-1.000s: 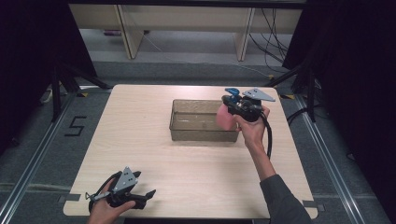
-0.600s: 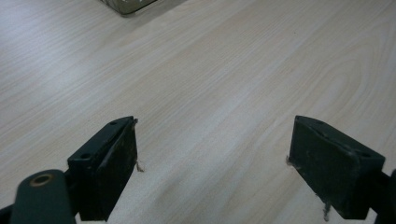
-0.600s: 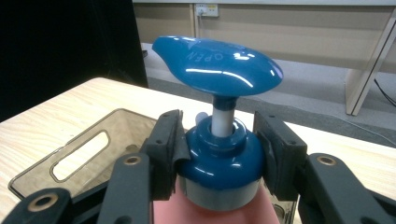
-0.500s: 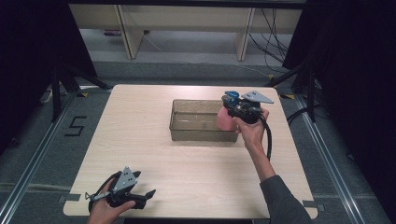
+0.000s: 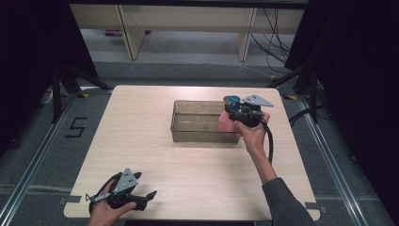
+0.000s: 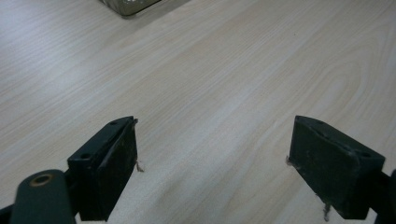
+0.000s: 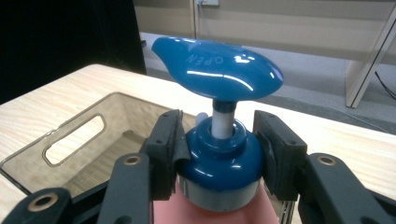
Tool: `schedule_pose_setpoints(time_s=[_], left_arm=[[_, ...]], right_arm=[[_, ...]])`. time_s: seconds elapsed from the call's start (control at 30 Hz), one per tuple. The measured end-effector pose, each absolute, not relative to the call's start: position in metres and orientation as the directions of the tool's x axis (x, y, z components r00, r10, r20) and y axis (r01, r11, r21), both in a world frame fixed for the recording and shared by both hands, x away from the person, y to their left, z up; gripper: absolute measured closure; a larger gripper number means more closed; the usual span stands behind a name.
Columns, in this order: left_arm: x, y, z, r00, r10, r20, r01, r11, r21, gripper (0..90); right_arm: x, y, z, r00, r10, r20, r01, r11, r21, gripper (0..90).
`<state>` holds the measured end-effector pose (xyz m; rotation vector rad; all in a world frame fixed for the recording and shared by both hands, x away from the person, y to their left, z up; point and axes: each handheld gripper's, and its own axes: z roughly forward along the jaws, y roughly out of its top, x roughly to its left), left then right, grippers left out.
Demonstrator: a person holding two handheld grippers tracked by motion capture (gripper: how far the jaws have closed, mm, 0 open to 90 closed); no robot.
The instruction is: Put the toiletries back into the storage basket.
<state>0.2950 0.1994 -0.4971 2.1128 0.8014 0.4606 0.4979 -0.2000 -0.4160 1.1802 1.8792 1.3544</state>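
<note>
Right gripper was clamped on the blue collar of a pink pump bottle, held at the right end of the clear bin. Right gripper view showed "OPEN" on the pump head. Left gripper sat near the table's front-left corner, jaws apart over bare wood.

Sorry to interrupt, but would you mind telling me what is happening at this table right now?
A person holds a gripper in each hand. The right gripper is shut on the blue collar of a pink pump bottle, holding it at the right end of a clear bin on the wooden table. The left gripper rests open near the table's near edge, holding nothing.
</note>
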Motion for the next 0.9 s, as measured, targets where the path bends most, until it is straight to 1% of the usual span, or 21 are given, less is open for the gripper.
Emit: schedule_pose_setpoints(time_s=[0.07,0.13,0.17,0.23,0.27,0.3,0.37,0.4,0.47,0.5,0.57,0.6,0.63,0.67,0.7,0.77,0.8,0.83,0.87,0.9], left_arm=[[0.295,0.200,-0.497,0.731,0.680,0.047,0.385,-0.469,0.795,14.9],[0.295,0.199,-0.497,0.728,0.683,0.054,0.380,-0.468,0.798,14.9],[0.295,0.200,-0.496,0.729,0.683,0.056,0.380,-0.471,0.796,14.9],[0.296,0.200,-0.497,0.730,0.680,0.072,0.366,-0.477,0.799,14.9],[0.295,0.200,-0.496,0.730,0.681,0.057,0.381,-0.475,0.794,14.9],[0.295,0.199,-0.497,0.728,0.683,0.051,0.383,-0.467,0.797,14.9],[0.296,0.200,-0.496,0.731,0.679,0.069,0.371,-0.479,0.796,14.9],[0.296,0.200,-0.496,0.732,0.678,0.071,0.366,-0.479,0.798,14.9],[0.295,0.200,-0.496,0.725,0.686,0.057,0.382,-0.470,0.796,14.9],[0.295,0.200,-0.496,0.730,0.681,0.058,0.380,-0.474,0.794,14.9],[0.296,0.201,-0.496,0.736,0.674,0.068,0.368,-0.482,0.795,14.9],[0.294,0.200,-0.496,0.729,0.682,0.057,0.380,-0.473,0.795,14.9],[0.295,0.200,-0.496,0.732,0.679,0.058,0.378,-0.476,0.794,14.9],[0.295,0.199,-0.496,0.727,0.685,0.045,0.379,-0.455,0.806,14.9],[0.294,0.198,-0.497,0.718,0.695,0.030,0.388,-0.436,0.812,14.9],[0.295,0.200,-0.495,0.722,0.690,0.057,0.381,-0.464,0.800,14.9],[0.295,0.200,-0.496,0.722,0.691,0.042,0.382,-0.449,0.807,14.9],[0.295,0.201,-0.496,0.724,0.688,0.050,0.383,-0.461,0.801,14.9],[0.295,0.201,-0.495,0.726,0.686,0.055,0.380,-0.466,0.799,14.9],[0.295,0.199,-0.496,0.717,0.696,0.034,0.386,-0.437,0.812,14.9]], right_arm=[[0.499,-0.200,-0.417,-0.489,0.870,0.059,0.331,0.123,0.935,54.0],[0.496,-0.199,-0.418,-0.476,0.876,0.081,0.346,0.102,0.933,54.0],[0.498,-0.200,-0.419,-0.489,0.870,0.068,0.335,0.115,0.935,54.0],[0.498,-0.200,-0.421,-0.483,0.874,0.042,0.327,0.136,0.935,54.0],[0.498,-0.200,-0.422,-0.491,0.870,0.047,0.335,0.139,0.932,54.1],[0.497,-0.199,-0.423,-0.480,0.875,0.059,0.347,0.127,0.929,54.0],[0.497,-0.198,-0.425,-0.477,0.877,0.063,0.356,0.127,0.926,54.0],[0.499,-0.199,-0.426,-0.485,0.873,0.051,0.345,0.138,0.928,54.0],[0.499,-0.198,-0.428,-0.484,0.874,0.046,0.350,0.145,0.925,54.1],[0.499,-0.198,-0.429,-0.485,0.874,0.033,0.344,0.156,0.926,54.0],[0.499,-0.198,-0.431,-0.481,0.875,0.048,0.358,0.146,0.922,54.0],[0.500,-0.198,-0.433,-0.480,0.876,0.036,0.342,0.149,0.928,54.0],[0.500,-0.198,-0.433,-0.474,0.880,0.036,0.357,0.154,0.921,54.0],[0.500,-0.197,-0.434,-0.480,0.875,0.061,0.369,0.138,0.919,54.0],[0.501,-0.198,-0.435,-0.482,0.874,0.064,0.371,0.138,0.918,54.0],[0.501,-0.199,-0.437,-0.473,0.880,0.045,0.373,0.154,0.915,54.0],[0.501,-0.199,-0.437,-0.475,0.879,0.043,0.368,0.154,0.917,54.0],[0.501,-0.198,-0.437,-0.480,0.875,0.059,0.382,0.148,0.912,54.0],[0.502,-0.198,-0.437,-0.481,0.876,0.046,0.366,0.152,0.918,53.9],[0.502,-0.198,-0.438,-0.482,0.875,0.040,0.358,0.155,0.921,53.9]])
